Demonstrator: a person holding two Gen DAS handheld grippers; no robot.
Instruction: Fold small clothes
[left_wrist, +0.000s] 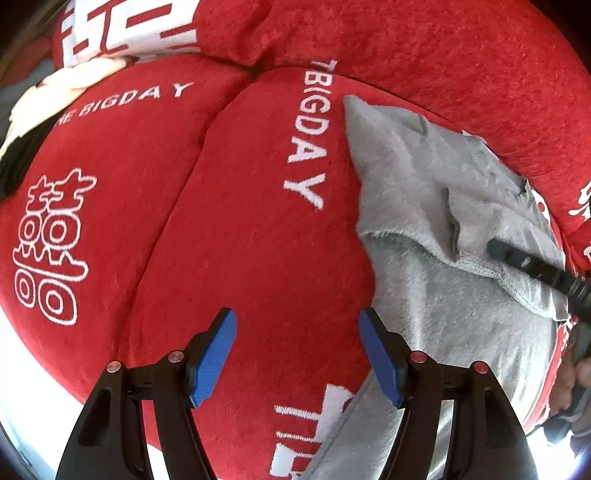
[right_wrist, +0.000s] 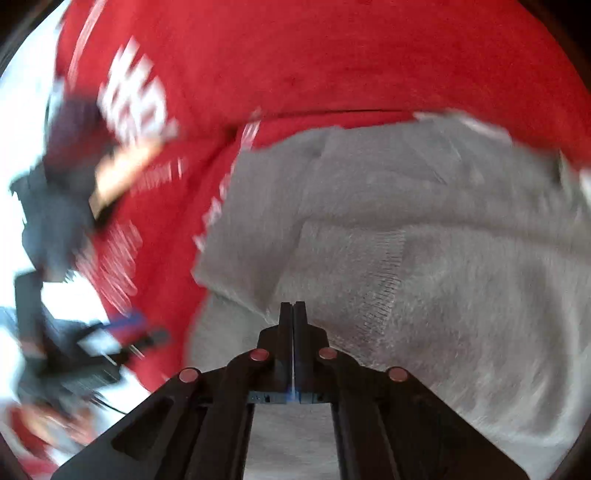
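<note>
Grey fleece garment (left_wrist: 436, 236) is lying crumpled on the red plush sofa cushion (left_wrist: 240, 236), towards the cushion's right edge in the left wrist view, just beside the white "BIGDAY" lettering (left_wrist: 306, 147)

Left gripper (left_wrist: 297, 354) is being held over bare red cushion, jaws standing wide apart with nothing between the blue pads (left_wrist: 214, 358); right-hand pad is just beside the garment's edge

Right gripper (right_wrist: 293, 314) is being held low over the garment, jaws fully closed pad to pad; tips are sitting at a folded edge, whether cloth is pinched cannot be told, view is blurred
</note>
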